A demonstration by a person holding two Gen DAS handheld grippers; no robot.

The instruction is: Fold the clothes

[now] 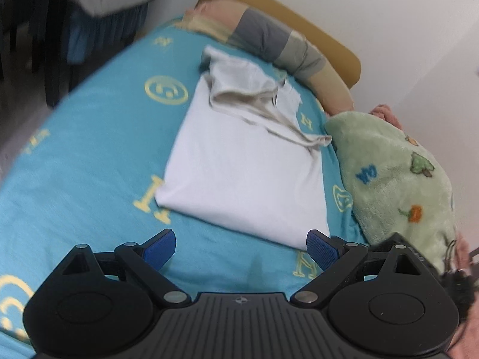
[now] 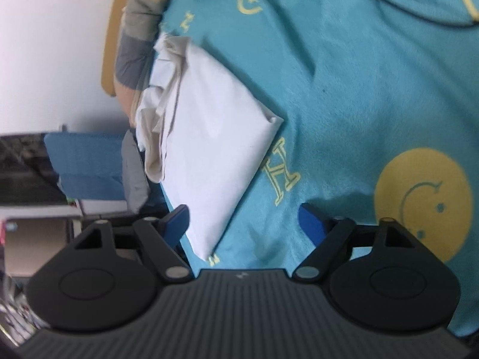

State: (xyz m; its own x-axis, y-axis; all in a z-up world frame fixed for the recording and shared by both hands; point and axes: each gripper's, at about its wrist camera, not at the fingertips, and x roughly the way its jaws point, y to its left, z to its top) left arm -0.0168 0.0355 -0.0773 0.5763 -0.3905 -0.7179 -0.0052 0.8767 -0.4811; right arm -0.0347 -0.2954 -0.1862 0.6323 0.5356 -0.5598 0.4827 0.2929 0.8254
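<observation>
A white garment lies partly folded on the turquoise bedsheet, with a bunched beige-edged part across its far end. My left gripper hovers open just short of the garment's near edge, nothing between its blue pads. In the right wrist view the same white garment lies slanted, one corner reaching down toward my right gripper. That gripper is open; the corner lies between its jaws close to the left pad, without being pressed.
A green fleece blanket with cartoon prints is heaped at the right of the bed. A striped grey and beige pillow rests against a mustard headboard. A dark cable lies on the sheet. Furniture stands beyond the bed's edge.
</observation>
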